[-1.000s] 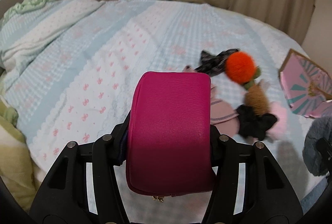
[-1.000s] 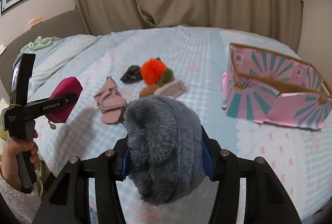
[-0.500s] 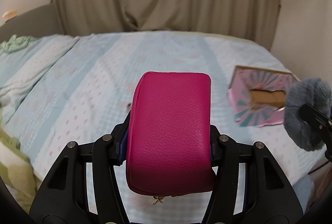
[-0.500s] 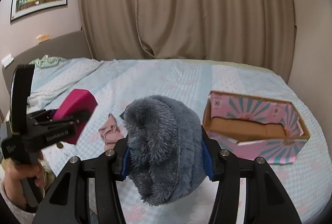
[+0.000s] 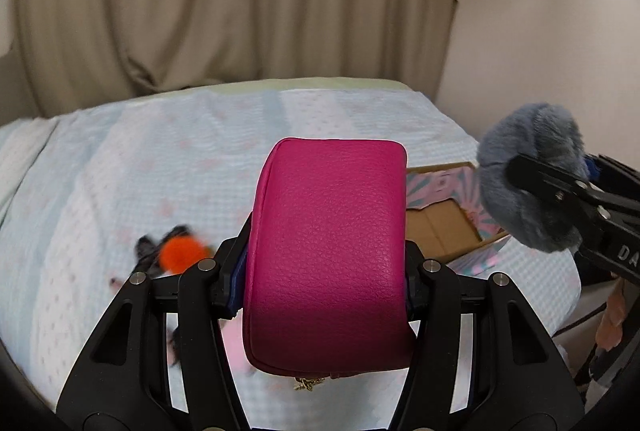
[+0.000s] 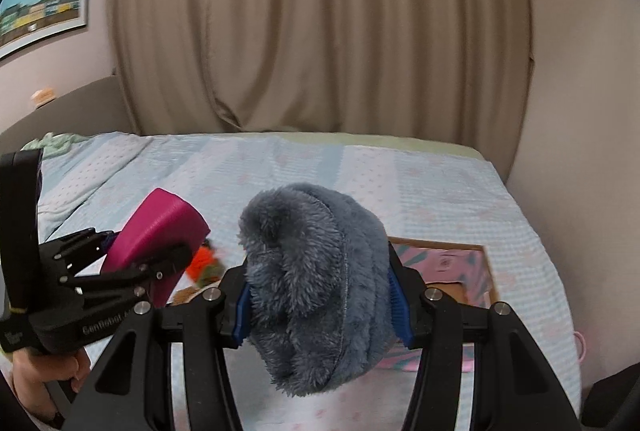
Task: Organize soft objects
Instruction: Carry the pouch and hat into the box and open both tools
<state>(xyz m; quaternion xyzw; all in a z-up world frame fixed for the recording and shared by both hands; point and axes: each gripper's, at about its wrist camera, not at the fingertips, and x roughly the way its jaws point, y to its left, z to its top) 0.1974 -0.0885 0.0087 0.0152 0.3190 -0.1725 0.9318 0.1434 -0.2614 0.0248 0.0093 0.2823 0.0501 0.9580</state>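
My left gripper (image 5: 326,267) is shut on a magenta leather pouch (image 5: 328,255) and holds it in the air above the bed; the pouch also shows in the right wrist view (image 6: 160,227). My right gripper (image 6: 320,295) is shut on a grey-blue fluffy plush (image 6: 316,279), also held up; the plush shows in the left wrist view (image 5: 528,171). The open pink cardboard box (image 6: 452,263) lies on the bed behind and right of the plush; it also shows in the left wrist view (image 5: 444,219). An orange pompom (image 5: 180,253) lies on the bedspread.
A dark bow (image 5: 150,243) lies next to the pompom. The bed has a pale blue patterned cover (image 5: 160,159). Beige curtains (image 6: 320,23) hang behind, with the wall (image 5: 540,11) on the right. The bed's edge (image 5: 572,291) drops off at the right.
Both grippers have risen and swung right with their loads. The box now lies close behind the pouch and the plush. The two grippers are nearer each other.
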